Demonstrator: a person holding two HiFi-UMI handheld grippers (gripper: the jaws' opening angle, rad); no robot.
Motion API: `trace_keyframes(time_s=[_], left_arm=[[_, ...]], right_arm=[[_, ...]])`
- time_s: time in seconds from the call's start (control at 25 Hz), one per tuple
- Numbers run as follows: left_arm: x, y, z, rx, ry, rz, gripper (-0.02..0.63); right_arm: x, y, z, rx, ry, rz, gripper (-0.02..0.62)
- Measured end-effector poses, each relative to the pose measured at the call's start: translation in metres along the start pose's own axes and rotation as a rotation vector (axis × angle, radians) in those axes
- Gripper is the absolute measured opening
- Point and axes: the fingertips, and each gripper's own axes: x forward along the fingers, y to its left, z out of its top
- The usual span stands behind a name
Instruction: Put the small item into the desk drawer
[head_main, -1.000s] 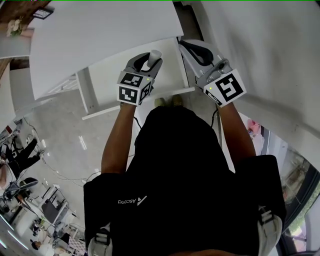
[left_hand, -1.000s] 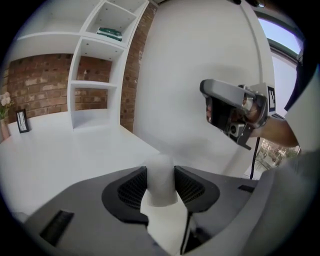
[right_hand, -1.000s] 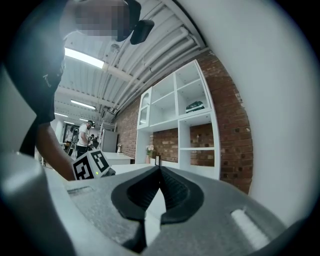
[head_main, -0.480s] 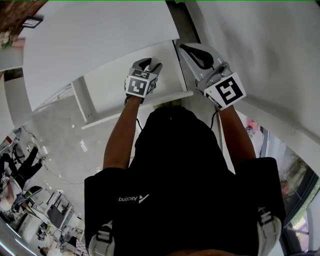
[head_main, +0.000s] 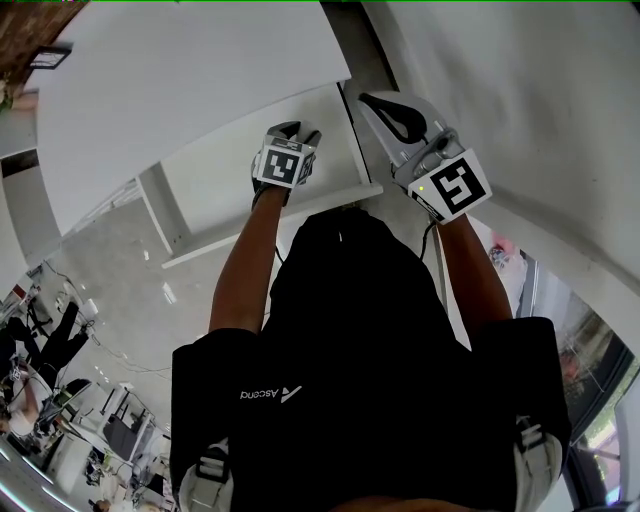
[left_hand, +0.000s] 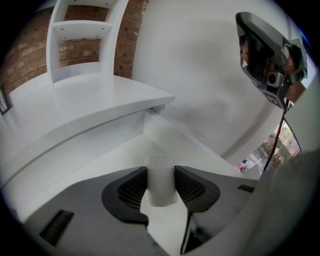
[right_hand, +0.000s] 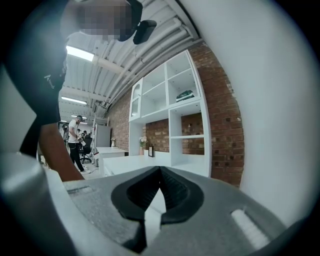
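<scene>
As seen from the head view, the left gripper has come down into the open desk drawer, with the right gripper alongside. Left gripper view: jaws clamp the small white cylinder above the drawer floor, release judged next. Right gripper view: jaws closed, empty.

I am recording a white small item, my left gripper's black ribbed pads, a white drawer, and reddish-brown brickwork.
</scene>
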Motion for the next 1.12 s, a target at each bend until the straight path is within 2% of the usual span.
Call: trace_keyframes(time_s=[0.52,0.76,1.12], left_arm=[[0.032,0.002,-0.016,-0.006,0.077,0.019,0.172],[0.036,0.006,-0.019,-0.008,0.093,0.039,0.177],[0.037,0.007,-0.021,0.008,0.092,0.039,0.201]], right_arm=[[-0.014,-0.012,-0.014,0.054,0.046,-0.039,0.0],[-0.016,-0.016,-0.02,0.028,0.035,-0.037,0.0],[-0.014,-0.014,-0.021,0.053,0.051,-0.036,0.0]])
